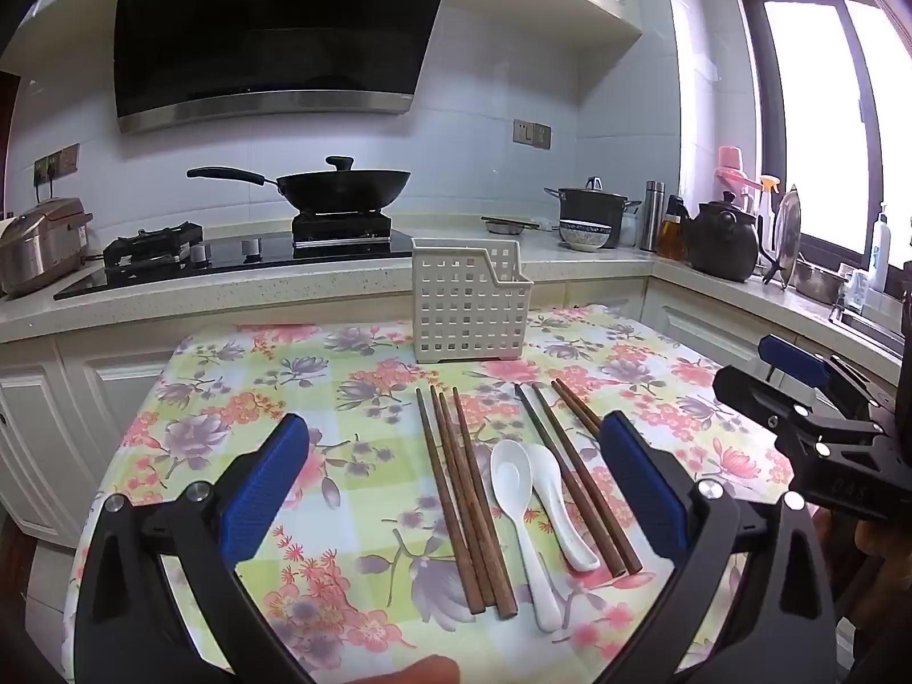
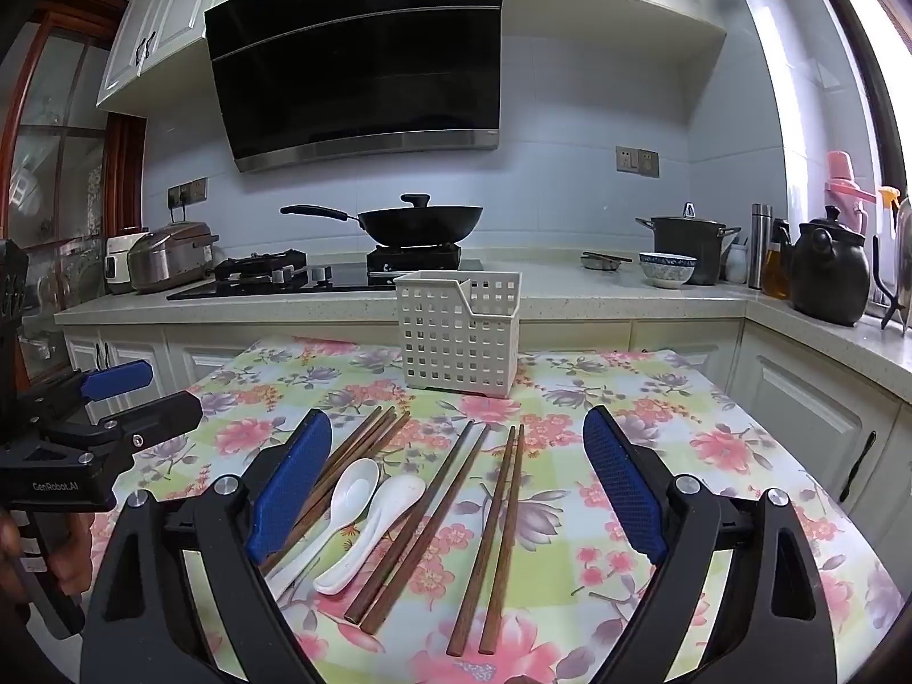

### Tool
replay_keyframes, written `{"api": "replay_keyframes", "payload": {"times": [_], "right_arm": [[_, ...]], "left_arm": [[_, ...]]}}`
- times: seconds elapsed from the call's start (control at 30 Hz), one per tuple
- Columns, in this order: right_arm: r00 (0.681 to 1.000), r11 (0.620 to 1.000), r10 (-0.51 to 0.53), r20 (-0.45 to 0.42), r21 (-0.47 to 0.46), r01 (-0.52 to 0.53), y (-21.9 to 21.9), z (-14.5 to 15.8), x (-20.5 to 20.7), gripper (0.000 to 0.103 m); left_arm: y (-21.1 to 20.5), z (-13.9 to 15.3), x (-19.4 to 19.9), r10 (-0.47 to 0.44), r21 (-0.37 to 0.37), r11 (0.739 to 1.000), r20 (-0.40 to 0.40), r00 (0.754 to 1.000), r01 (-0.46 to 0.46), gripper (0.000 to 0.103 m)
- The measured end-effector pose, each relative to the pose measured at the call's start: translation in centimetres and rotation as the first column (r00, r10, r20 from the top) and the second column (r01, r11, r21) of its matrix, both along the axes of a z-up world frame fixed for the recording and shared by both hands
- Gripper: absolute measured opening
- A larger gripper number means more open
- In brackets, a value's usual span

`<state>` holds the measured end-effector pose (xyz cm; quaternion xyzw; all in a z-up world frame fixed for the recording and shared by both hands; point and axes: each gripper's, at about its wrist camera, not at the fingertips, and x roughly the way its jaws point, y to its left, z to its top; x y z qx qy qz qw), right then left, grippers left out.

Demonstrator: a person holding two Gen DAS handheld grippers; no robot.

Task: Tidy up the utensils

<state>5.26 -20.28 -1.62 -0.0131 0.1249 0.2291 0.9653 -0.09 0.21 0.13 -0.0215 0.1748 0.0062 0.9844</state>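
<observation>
The desk (image 1: 239, 376) carried a white slotted basket (image 1: 470, 305) at twelve o'clock, empty as far as could be seen. Wooden chopsticks (image 1: 464, 501) and two white spoons (image 1: 516, 490) lay loose below it at six. Left gripper (image 1: 456, 476) and right gripper (image 2: 459, 487) hovered with fingers spread wide, holding nothing. Nothing seemed sorted yet; next, one gripper would need to descend and pinch a utensil.
</observation>
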Motion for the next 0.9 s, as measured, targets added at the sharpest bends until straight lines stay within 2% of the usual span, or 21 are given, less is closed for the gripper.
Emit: {"api": "replay_keyframes", "payload": {"times": [0.9], "right_arm": [[1.000, 1.000, 0.003, 0.003, 0.003, -0.003, -0.03, 0.64, -0.13, 0.084]], "left_arm": [[-0.04, 0.38, -0.22, -0.002, -0.002, 1.000, 0.007, 1.000, 0.002, 0.099]]}}
